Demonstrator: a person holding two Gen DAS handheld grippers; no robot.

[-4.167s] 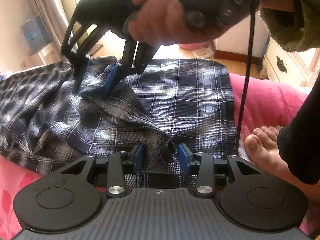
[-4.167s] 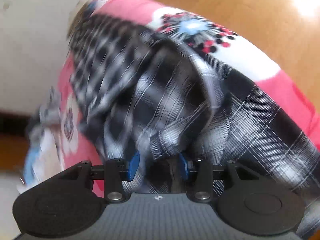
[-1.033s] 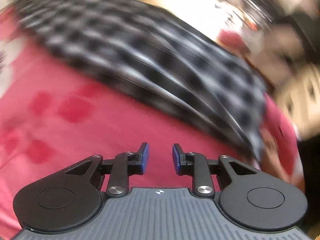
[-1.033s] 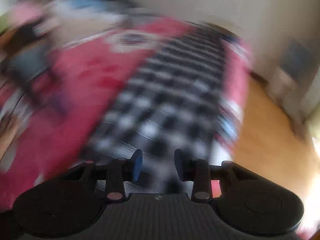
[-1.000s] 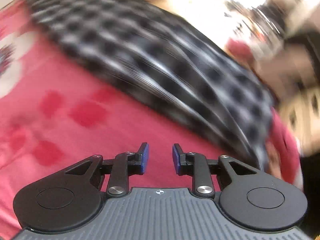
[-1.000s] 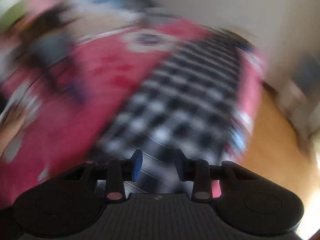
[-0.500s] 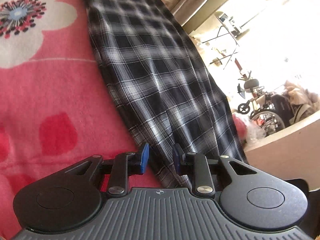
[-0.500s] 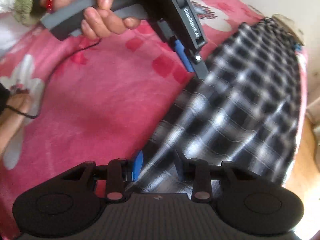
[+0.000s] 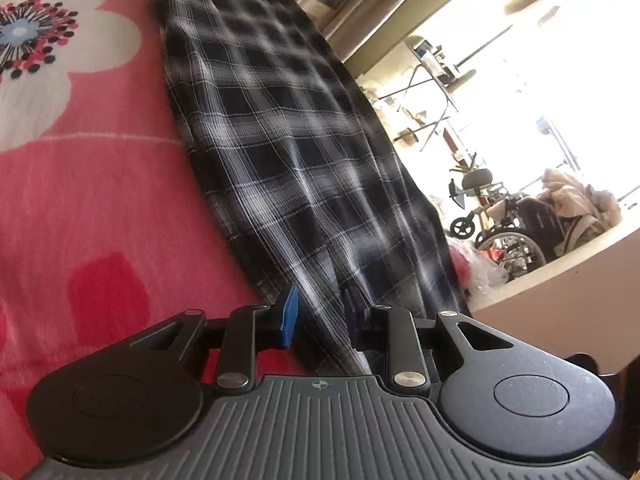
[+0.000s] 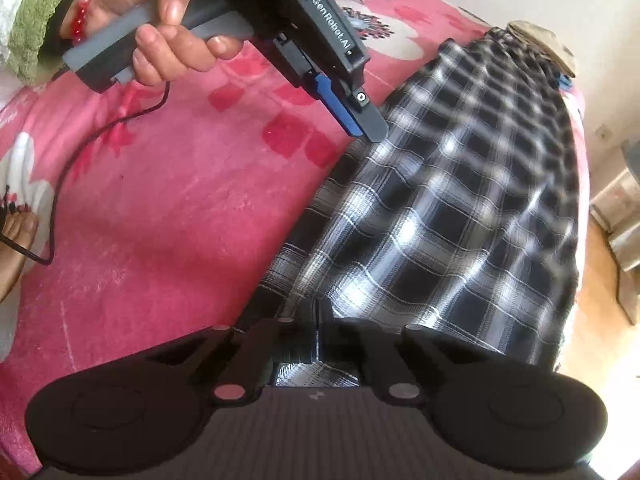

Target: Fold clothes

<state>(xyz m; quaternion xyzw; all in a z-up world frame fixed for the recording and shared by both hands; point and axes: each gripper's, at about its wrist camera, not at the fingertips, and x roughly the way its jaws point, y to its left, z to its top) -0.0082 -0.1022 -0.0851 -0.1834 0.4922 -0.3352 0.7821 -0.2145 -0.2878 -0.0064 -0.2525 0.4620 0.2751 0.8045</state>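
The right gripper (image 10: 318, 334) has its jaws pressed together on the near hem of the plaid garment (image 10: 460, 208), a thin bit of cloth pinched at about 6 o'clock in the right wrist view. The left gripper (image 9: 320, 316) sits a bit apart, fingers not fully together, with a ridge of the same hem running between its pads; whether it's actually biting down is hard to call. From the right wrist view the left gripper's tip touches the cloth's edge at roughly 12 o'clock, held by the person's hand (image 10: 160, 36).

The garment lies stretched out long on the pink floral blanket (image 9: 100, 200), running off toward 1 o'clock near the bed's edge. It looks thin, light and floppy, so it'll sag and crease wherever it isn't held. Best grabbed at the hem corners, both layers together, kept taut so the fold lands straight.
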